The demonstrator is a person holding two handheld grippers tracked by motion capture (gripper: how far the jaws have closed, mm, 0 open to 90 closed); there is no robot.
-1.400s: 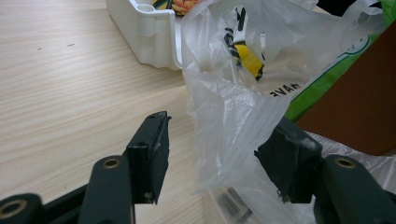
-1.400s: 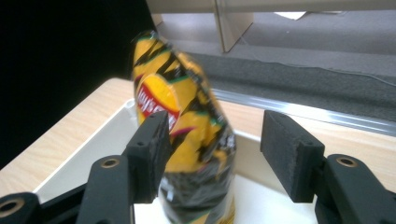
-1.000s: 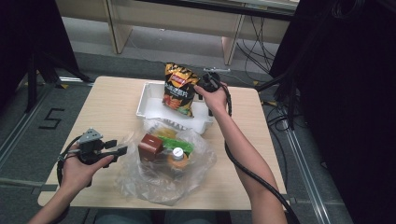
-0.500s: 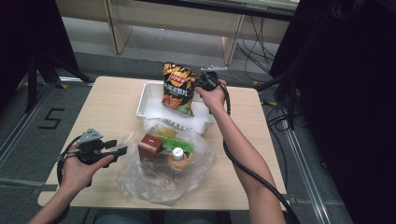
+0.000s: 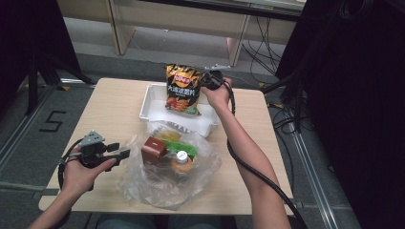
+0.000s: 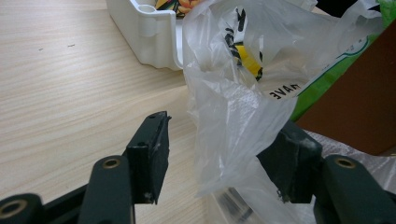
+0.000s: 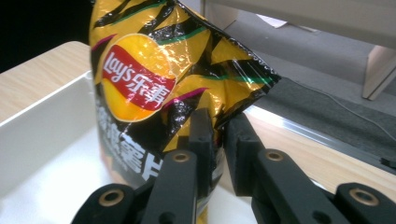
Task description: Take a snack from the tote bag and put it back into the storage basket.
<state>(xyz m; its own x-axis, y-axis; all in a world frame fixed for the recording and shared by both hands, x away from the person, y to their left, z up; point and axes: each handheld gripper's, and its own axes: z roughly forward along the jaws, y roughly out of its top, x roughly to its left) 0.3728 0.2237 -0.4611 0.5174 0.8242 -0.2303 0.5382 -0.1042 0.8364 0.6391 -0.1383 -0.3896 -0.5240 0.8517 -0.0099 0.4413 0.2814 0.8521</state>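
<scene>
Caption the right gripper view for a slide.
Right tongs pinch the edge of a chip bag above the white bin.

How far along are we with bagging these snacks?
Done: brown box, bottle and green packet lie in the plastic bag. In hand: right gripper pinches the chip bag over the white bin; left gripper straddles the bag's rim. Left: chips into bag.

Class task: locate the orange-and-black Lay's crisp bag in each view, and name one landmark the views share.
High view: orange-and-black Lay's crisp bag upright, top centre.
Left gripper view: a sliver at the top edge.
Right gripper view: centre, pinched by black fingers.
Shared landmark: white plastic tray.
</scene>
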